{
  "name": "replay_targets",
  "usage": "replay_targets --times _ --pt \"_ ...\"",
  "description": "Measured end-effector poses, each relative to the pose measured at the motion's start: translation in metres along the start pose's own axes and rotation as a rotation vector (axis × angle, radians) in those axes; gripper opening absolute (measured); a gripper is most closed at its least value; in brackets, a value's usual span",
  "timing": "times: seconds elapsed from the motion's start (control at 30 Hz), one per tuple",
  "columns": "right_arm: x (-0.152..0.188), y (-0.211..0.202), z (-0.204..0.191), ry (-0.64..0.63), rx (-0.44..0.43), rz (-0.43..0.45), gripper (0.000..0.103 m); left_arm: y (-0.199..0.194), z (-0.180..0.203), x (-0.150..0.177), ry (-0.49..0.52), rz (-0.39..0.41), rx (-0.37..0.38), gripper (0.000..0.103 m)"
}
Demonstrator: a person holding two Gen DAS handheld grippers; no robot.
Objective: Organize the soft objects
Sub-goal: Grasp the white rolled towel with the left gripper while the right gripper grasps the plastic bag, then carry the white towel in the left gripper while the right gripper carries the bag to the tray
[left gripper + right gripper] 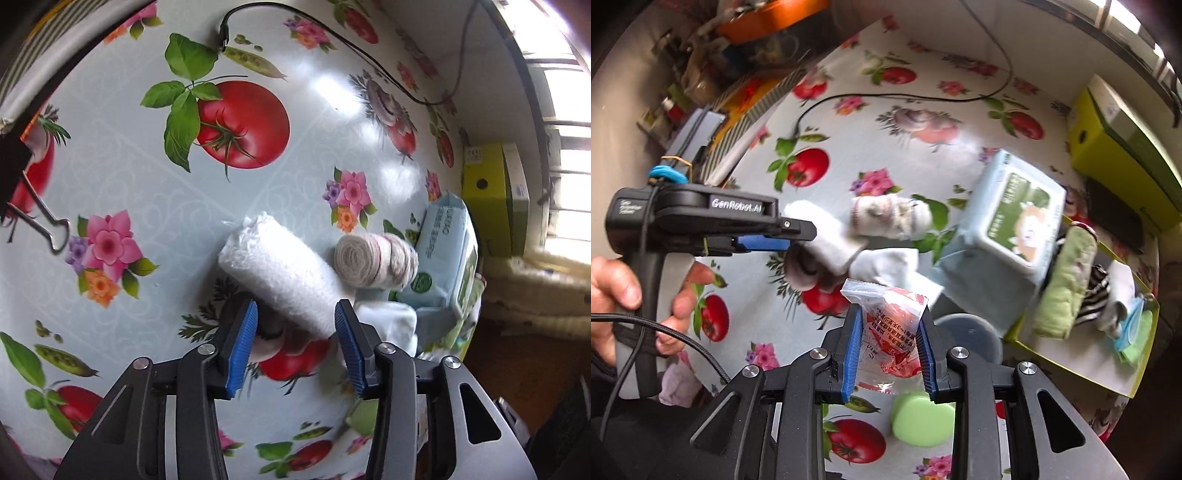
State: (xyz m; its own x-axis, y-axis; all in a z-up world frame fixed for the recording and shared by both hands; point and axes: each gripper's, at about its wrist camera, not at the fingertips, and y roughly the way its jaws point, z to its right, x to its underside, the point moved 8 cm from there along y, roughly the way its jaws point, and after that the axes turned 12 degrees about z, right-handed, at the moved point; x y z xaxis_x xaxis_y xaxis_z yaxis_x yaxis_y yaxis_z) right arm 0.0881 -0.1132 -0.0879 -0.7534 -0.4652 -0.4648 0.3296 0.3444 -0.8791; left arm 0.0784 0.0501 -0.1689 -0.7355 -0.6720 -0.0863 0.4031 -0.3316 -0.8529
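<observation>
The right claw [890, 350] is clamping a small clear packet with red print [892, 332] between its blue pads, holding it in the air above the flowered worktop [905, 110]. The packet is looking light and crinkly, its film slippery and its contents probably soft, so gripping across the filled middle, as the pads are doing now, is likely safer than pinching the thin sealed edge, which could slide out. The left claw [295, 332] is standing wide apart with nothing pressed between its pads; its jaws are straddling the near end of a white fluffy towel roll [280, 273] lying on the worktop. That roll is appearing soft, light and springy, and taking it across its middle would probably keep it from unrolling. Just beside it one pale wool-like roll with reddish flecks [373, 262] is lying, touching a light blue pack of wipes [443, 254], which is looking squashy but heavier than the rest. Counted on the worktop: one white roll, one flecked roll, one wipes pack, one folded white cloth [886, 264], one green round pad [921, 419] and one grey round lid-like thing [971, 332]. To the right a yellow-green tray [1071, 362] is holding one green rolled towel [1063, 288], one striped piece [1095, 291] and a few smaller soft things too jumbled to count.
</observation>
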Motion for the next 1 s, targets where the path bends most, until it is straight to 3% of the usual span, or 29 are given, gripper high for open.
replay_targets --times 0.23,0.4,0.47,0.5,0.63,1.0 --pt "0.000 -0.006 0.016 0.046 0.007 0.023 0.027 0.021 -0.003 -0.010 -0.091 -0.004 -0.137 0.046" --pt "-0.002 -0.011 0.025 0.071 0.009 0.043 0.027 0.028 0.010 -0.018 0.052 0.023 -0.223 0.046" --pt "-0.004 -0.014 0.029 0.081 0.008 0.053 0.027 0.029 0.015 -0.020 0.111 0.042 -0.253 0.039" --pt "-0.004 -0.015 0.031 0.086 0.008 0.059 0.027 0.030 0.016 -0.020 0.139 0.044 -0.264 0.029" --pt "-0.005 -0.020 0.041 0.109 0.012 0.079 0.027 0.027 0.016 -0.017 0.197 0.037 -0.248 0.023" --pt "0.005 -0.044 0.087 0.200 0.056 0.128 0.027 -0.023 0.028 -0.003 0.352 0.102 -0.169 0.023"
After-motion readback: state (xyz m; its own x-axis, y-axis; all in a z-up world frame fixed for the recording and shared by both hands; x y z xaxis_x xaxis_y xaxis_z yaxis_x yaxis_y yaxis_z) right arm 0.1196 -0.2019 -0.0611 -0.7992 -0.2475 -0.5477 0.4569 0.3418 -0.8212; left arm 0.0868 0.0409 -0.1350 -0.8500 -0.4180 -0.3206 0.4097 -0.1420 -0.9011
